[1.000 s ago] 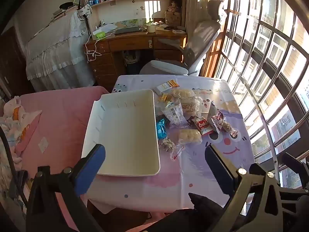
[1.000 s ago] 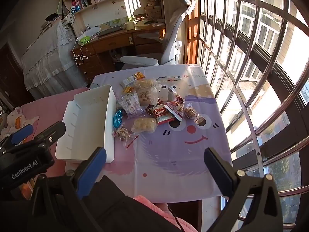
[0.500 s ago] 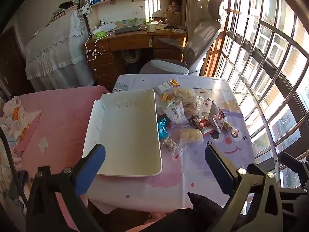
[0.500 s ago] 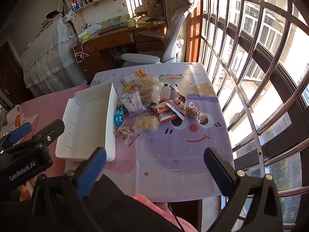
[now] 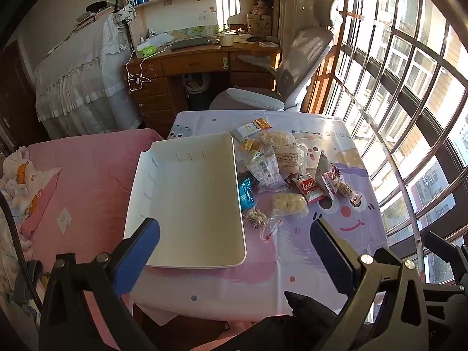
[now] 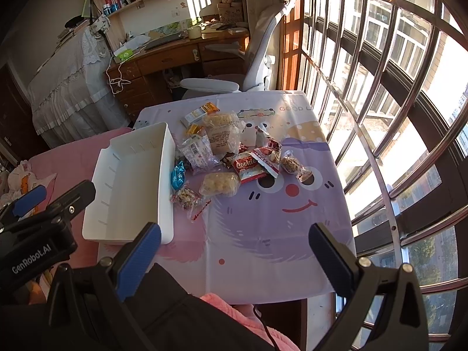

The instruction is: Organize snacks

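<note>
Left wrist view first: the left gripper hangs above the near edge of the table, jaws spread wide and holding nothing. Its left blue pad sits over the near left corner of the white tray, which lies empty along the table's left edge. The snacks are ahead of the jaws and off to the right, well apart from both pads, heaped in the middle of the table just beside the tray's right wall. A blue wrapper touches that wall; a pale puffed pack and a red cookie pack lie further right. Over to the right wrist view: the right gripper hovers over the cartoon tablecloth near the near edge, jaws wide apart too and empty. The snack heap lies ahead between the pads' lines, nothing touching.
</note>
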